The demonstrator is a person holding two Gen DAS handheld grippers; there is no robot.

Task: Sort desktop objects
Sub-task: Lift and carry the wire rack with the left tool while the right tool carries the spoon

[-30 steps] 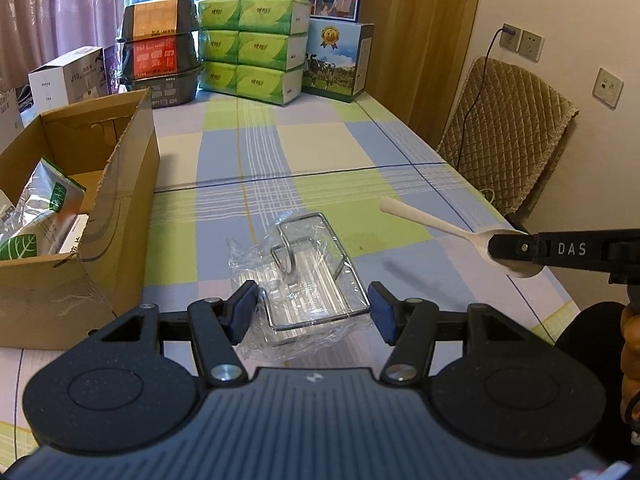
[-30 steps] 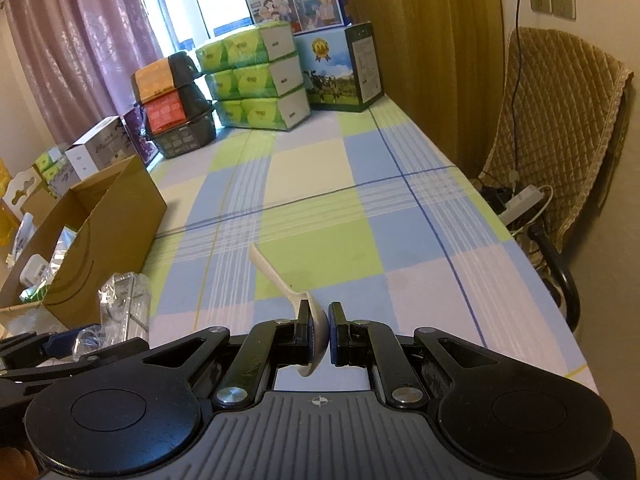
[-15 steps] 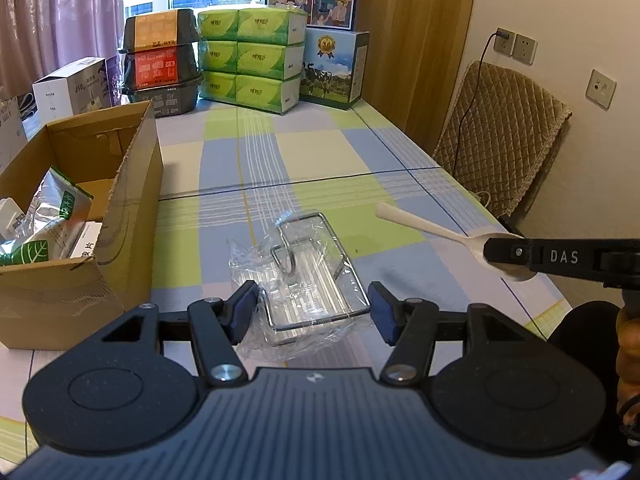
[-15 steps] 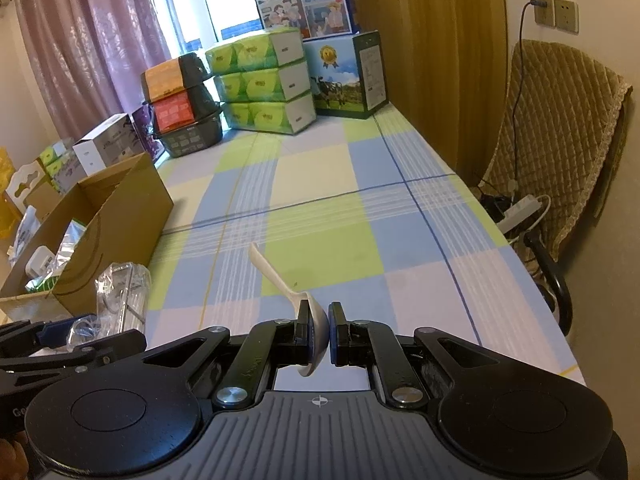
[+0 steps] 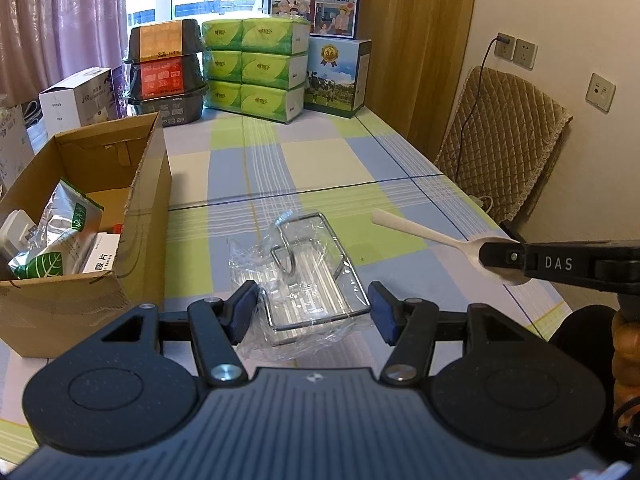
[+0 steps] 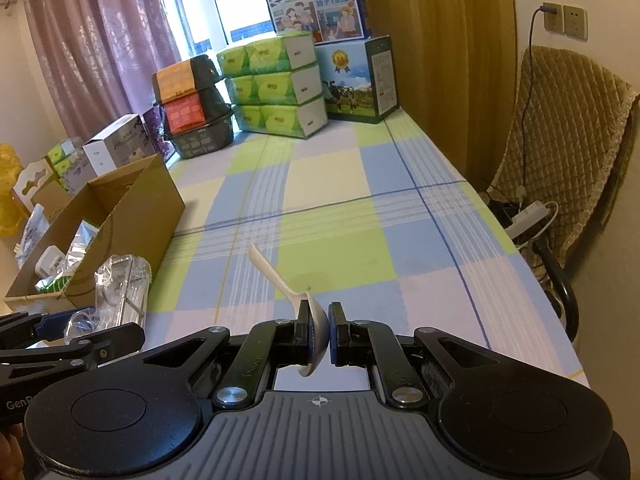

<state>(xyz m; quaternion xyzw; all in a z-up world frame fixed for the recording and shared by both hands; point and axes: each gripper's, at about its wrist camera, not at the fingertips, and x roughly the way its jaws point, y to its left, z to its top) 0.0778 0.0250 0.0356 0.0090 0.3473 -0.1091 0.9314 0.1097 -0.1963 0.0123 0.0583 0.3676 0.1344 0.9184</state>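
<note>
Your white plastic spoon (image 6: 280, 280) is pinched by its bowl in your right gripper (image 6: 319, 334), clenched on it and held clear above the desk (image 6: 420, 240), with the handle pointing away from you and slightly left along the gripper's own line. The move ahead probably turns on the open brown cardboard box (image 5: 120, 184), which lies to the left of the spoon at the desk's left edge, so the long handle would lead in if you swing that way. Between the two sits a chrome wire rack wrapped in crinkly clear film (image 5: 308, 272), resting on the desk right in front of your left gripper (image 5: 312, 312), whose blue-padded jaws stand spread on either side of its near end without closing on it. The film looks slippery and loose; the wire frame beneath is rigid. The box already holds a foil pouch (image 5: 68, 220) and small packets. The desk wears a smooth checked cloth of blue, green and cream.
</note>
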